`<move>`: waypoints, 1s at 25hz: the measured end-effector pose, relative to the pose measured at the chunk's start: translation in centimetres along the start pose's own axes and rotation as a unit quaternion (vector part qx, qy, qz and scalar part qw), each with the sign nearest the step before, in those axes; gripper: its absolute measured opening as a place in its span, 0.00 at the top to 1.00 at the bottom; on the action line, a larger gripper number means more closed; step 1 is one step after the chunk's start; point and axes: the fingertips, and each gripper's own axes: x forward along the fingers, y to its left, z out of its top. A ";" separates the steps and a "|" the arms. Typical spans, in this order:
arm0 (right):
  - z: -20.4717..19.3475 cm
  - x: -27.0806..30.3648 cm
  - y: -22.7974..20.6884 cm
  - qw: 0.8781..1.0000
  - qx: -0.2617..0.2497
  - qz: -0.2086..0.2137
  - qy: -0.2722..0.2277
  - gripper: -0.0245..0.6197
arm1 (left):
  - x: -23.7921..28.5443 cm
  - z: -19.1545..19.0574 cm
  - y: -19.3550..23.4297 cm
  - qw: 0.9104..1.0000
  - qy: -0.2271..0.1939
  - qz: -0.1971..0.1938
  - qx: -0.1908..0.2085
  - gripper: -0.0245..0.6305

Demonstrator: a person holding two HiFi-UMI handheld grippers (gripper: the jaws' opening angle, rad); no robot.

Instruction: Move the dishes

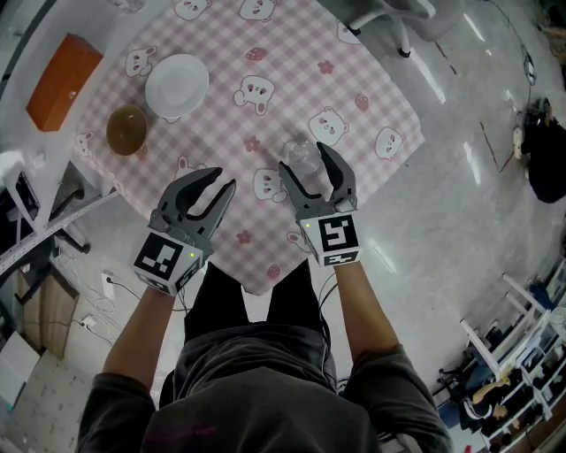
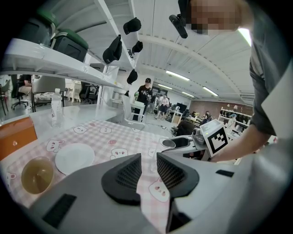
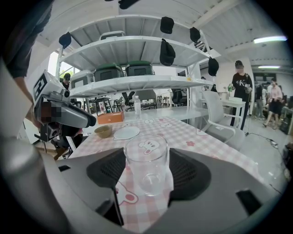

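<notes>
A clear drinking glass (image 1: 301,157) (image 3: 146,160) stands upright on the pink checked tablecloth (image 1: 292,62) near its front edge. My right gripper (image 1: 309,161) (image 3: 146,169) is shut on the glass, with both pads against its sides. Over the cloth to the left, my left gripper (image 1: 225,179) (image 2: 149,167) holds nothing and its jaws are a narrow gap apart. A white plate (image 1: 177,85) (image 2: 74,157) (image 3: 126,132) lies at the far left. Beside it sits a small brownish bowl (image 1: 126,129) (image 2: 37,175) (image 3: 103,131).
An orange box (image 1: 64,81) (image 2: 16,137) lies on the bare tabletop left of the cloth. A water bottle (image 2: 56,107) stands farther back. A white chair (image 1: 389,18) stands past the table's far right corner. Shelving rises behind the table, and people stand in the distance.
</notes>
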 end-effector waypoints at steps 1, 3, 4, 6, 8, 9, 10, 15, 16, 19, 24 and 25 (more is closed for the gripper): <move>0.1 -0.1 0.0 1.000 0.000 0.000 0.001 0.53 | 0.0 0.1 0.0 1.000 -0.001 -0.001 0.000 0.80; 0.3 -0.2 0.1 1.000 0.001 -0.001 0.004 0.53 | -0.1 0.4 0.0 1.000 0.001 -0.004 -0.003 0.80; 0.4 -0.3 0.1 1.000 0.003 -0.001 0.005 0.53 | -0.1 0.6 0.0 1.000 0.001 -0.005 -0.004 0.80; 0.5 -0.5 0.1 1.000 0.005 -0.001 0.004 0.52 | -0.1 0.9 0.0 1.000 -0.003 -0.005 0.000 0.80; 0.6 -0.8 0.2 1.000 0.005 0.000 0.001 0.52 | -0.2 1.1 -0.2 1.000 -0.003 -0.004 0.003 0.80; 0.6 -1.0 0.2 1.000 0.005 0.000 -0.001 0.52 | -0.3 1.1 -0.3 1.000 -0.002 -0.003 0.004 0.80; 0.6 -1.2 0.2 1.000 0.006 -0.001 -0.003 0.52 | -0.3 1.0 -0.4 1.000 -0.002 -0.002 0.007 0.80; 1.0 -1.9 0.2 1.000 0.008 -0.004 -0.009 0.52 | -0.5 1.7 -0.6 1.000 -0.010 0.000 0.016 0.80; 1.2 -2.0 0.2 1.000 0.009 -0.006 -0.007 0.52 | -0.6 2.0 -0.5 1.000 -0.013 0.000 0.015 0.80; 1.7 -2.3 0.2 1.000 0.010 -0.010 0.003 0.52 | -0.7 2.7 -0.3 1.000 -0.017 -0.004 0.011 0.80; 2.5 -3.0 0.6 1.000 0.009 -0.008 0.004 0.52 | -1.1 3.7 -0.3 1.000 -0.023 -0.006 0.009 0.80; 2.7 -3.2 0.7 1.000 0.010 -0.008 0.003 0.52 | -1.2 3.9 -0.4 1.000 -0.023 -0.006 0.009 0.80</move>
